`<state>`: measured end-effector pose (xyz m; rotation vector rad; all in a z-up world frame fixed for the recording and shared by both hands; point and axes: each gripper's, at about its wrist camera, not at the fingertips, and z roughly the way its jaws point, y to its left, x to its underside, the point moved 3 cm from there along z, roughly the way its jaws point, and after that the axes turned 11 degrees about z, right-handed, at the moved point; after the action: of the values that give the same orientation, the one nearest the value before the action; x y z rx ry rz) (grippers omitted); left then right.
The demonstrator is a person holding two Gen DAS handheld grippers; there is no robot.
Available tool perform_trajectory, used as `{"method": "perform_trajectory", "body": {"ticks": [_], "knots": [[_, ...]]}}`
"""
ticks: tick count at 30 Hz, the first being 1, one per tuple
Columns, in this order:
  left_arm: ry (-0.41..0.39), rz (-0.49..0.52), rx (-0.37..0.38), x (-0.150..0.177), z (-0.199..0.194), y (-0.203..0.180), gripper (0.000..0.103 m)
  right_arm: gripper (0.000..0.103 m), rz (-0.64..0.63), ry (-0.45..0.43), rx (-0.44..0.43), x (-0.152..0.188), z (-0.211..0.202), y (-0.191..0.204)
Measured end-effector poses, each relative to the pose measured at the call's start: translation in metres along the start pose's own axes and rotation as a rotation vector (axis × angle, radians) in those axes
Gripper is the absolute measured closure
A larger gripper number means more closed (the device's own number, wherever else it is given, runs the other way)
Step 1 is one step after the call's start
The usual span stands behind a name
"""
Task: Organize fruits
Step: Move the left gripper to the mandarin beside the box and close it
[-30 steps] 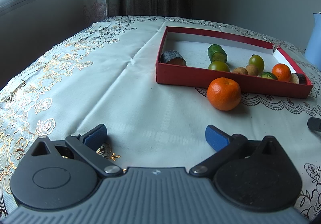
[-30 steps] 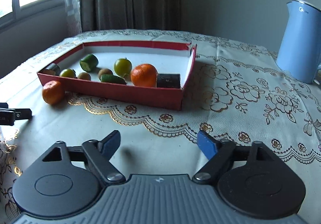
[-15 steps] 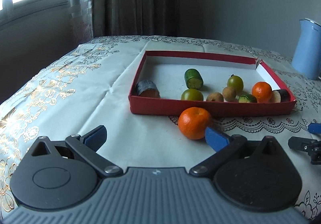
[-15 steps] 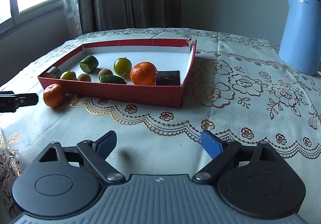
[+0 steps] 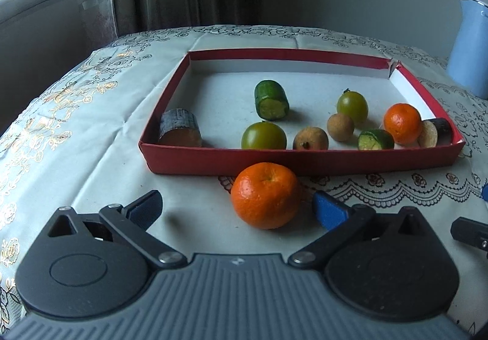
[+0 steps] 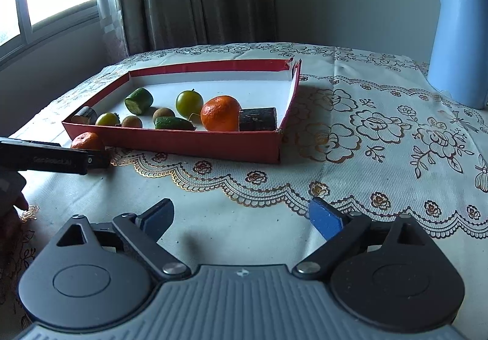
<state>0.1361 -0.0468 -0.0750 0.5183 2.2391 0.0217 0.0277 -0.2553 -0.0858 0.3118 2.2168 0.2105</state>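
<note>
Left gripper [image 5: 236,207] stands with its jaws wide apart at worktop level, and the loose tangerine [image 5: 264,195] sits between the two blue pads, nearer the right-hand pad [image 5: 331,213] than the left one; no contact is visible on either side. Right gripper [image 6: 241,218] is likewise spread and empty, held low over bare tablecloth [image 6: 350,141] well apart from any fruit. Judged step: the approach to the last fruit outside the tray, with the grasp not yet made. The next move would call for closing evenly on the tangerine's widest part, after shifting slightly so that it is centred between the pads, then lifting clear of the near wall of the red tray [image 5: 195,161], which stands just behind the fruit. Risk noted: an off-centre squeeze could roll the round fruit against that wall. The tangerine is bright orange, dimpled, round and whole, stem end facing up, resting on the cloth just beside the tray's front edge. Inside the tray lie a second tangerine [image 5: 402,123], two green round fruits, two small brown ones, cucumber pieces and two dark cut pieces. A blue kettle [image 6: 460,44] stands at the far right of the worktop, clear of the work.
</note>
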Motion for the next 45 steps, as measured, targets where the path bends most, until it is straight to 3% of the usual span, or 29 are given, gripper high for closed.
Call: {"method": "perform_trajectory", "body": {"ticks": [22,35,39,45], "knots": [[-0.002,-0.028,0.024,0.002,0.003,0.003,0.001,0.007,0.006,-0.001,-0.004,0.000,-0.001,0.000],[-0.044,-0.027,0.029,0.004,-0.004,0.002,0.021,0.007,0.005,-0.001,-0.003,-0.001,0.000,0.000],[-0.068,-0.012,0.035,0.005,-0.007,0.000,0.040,0.007,0.005,-0.001,-0.003,-0.001,0.000,0.000],[-0.090,-0.013,0.043,0.007,-0.010,-0.001,0.060,0.006,0.006,-0.001,-0.004,-0.001,0.000,0.000]]}}
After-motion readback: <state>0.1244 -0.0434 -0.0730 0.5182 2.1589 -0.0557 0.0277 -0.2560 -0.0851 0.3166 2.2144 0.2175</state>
